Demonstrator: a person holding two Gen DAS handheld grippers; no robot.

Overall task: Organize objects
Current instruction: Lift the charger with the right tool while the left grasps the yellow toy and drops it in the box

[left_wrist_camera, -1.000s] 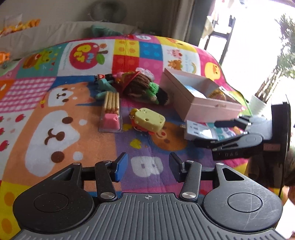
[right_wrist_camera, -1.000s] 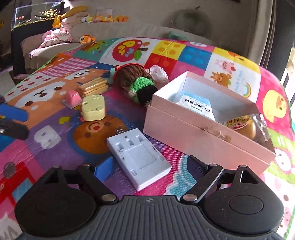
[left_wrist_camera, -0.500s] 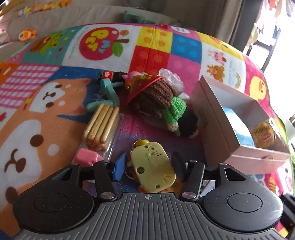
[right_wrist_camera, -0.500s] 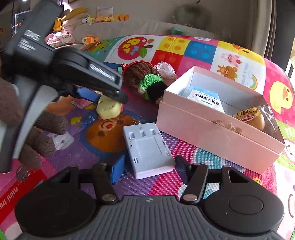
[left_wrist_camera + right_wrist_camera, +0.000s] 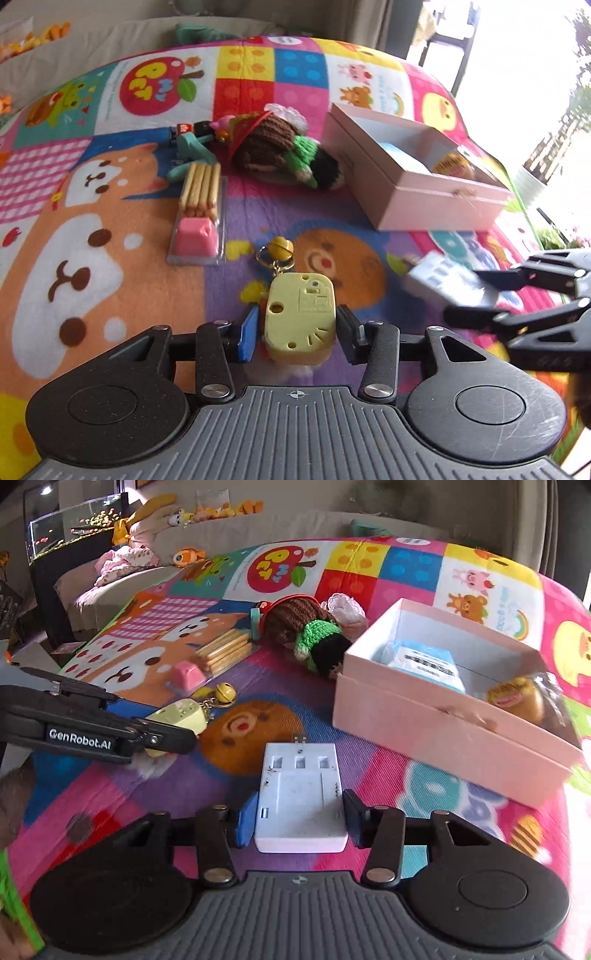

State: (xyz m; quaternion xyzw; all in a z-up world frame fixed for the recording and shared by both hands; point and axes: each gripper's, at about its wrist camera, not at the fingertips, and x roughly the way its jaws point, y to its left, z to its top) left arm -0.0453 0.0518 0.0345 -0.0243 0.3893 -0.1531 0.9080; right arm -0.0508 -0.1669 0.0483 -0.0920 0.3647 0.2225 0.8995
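My left gripper (image 5: 297,334) is shut on a yellow toy keychain (image 5: 301,317) with a gold bell (image 5: 279,247), held just above the mat. My right gripper (image 5: 301,818) is shut on a white battery charger (image 5: 300,794), which also shows blurred in the left wrist view (image 5: 441,282). An open pink box (image 5: 443,716) sits to the right, holding a blue packet (image 5: 424,662) and a wrapped snack (image 5: 517,698). The left gripper and keychain show at the left in the right wrist view (image 5: 177,720).
On the colourful play mat (image 5: 110,240) lie a biscuit-stick pack with a pink cup (image 5: 199,206), a knitted brown-and-green doll (image 5: 284,155), a teal clip (image 5: 188,147) and small toys. A sofa with plush toys (image 5: 155,554) stands behind.
My left gripper has closed on the yellow keychain and lifted it back. My right gripper has moved forward around the white charger and closed on it.
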